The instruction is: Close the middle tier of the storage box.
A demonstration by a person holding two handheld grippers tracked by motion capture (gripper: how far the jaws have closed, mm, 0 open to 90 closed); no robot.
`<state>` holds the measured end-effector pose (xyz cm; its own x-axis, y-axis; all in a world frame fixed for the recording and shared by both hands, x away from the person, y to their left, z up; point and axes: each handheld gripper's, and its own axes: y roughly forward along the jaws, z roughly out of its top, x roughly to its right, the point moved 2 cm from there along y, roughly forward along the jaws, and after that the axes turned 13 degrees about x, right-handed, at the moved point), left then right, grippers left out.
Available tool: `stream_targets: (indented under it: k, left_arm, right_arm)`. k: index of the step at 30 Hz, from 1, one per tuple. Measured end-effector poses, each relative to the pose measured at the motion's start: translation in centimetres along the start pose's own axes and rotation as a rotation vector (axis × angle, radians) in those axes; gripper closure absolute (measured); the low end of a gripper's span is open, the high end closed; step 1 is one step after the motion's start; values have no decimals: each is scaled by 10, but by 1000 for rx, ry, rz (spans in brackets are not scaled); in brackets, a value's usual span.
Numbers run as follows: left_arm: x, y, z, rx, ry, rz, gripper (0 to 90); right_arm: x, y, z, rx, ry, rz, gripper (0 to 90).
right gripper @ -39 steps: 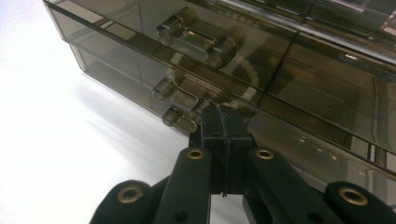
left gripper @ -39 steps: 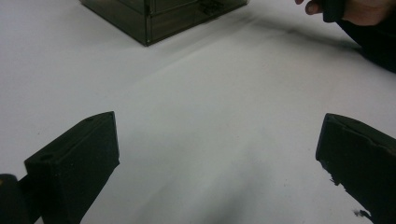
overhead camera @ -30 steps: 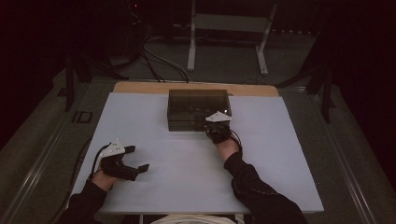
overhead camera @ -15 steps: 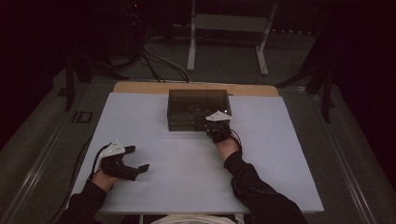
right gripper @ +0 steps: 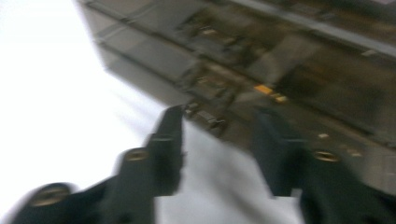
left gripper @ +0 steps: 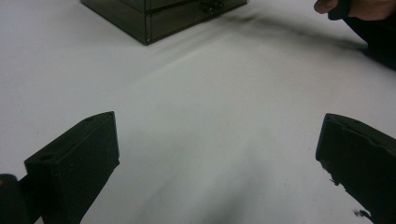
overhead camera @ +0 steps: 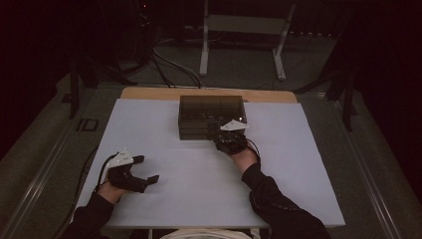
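Both forearms on the table, each hand holding a black two-jaw gripper

The left gripper (overhead camera: 147, 169), under its grey three-cornered plate, lies low near the person's side, its jaws spread wide with nothing between them. The right gripper (overhead camera: 220, 133) is stretched forward on a dark-sleeved arm, wrist straight; its jaws have just been opening and stand parted, with nothing pressed between the blurred black fingers (right gripper: 169, 140).

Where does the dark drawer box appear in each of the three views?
High view: dark drawer box at the table's far middle, just beyond the right claw.
Left gripper view: top edge, left of centre.
Right gripper view: upper right, blurred, just past the open jaws.
Shared landmark: the white table top.
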<state>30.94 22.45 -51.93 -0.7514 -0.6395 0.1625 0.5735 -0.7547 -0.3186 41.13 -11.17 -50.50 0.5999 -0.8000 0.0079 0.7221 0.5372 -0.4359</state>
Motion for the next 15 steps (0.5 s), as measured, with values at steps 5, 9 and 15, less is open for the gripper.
stream_targets:
  k: [5, 9, 15]
  left_arm:
    - [0, 0, 0, 2, -1, 0, 9]
    - [0, 0, 0, 2, 2, -1, 9]
    - [0, 0, 0, 1, 1, -1, 9]
  right_arm:
    - [-6, -4, 5, 28, 27, -1, 164]
    - [-5, -5, 7, 33, 53, 38, 52]
    - [-5, -4, 9, 10, 53, 73, 24]
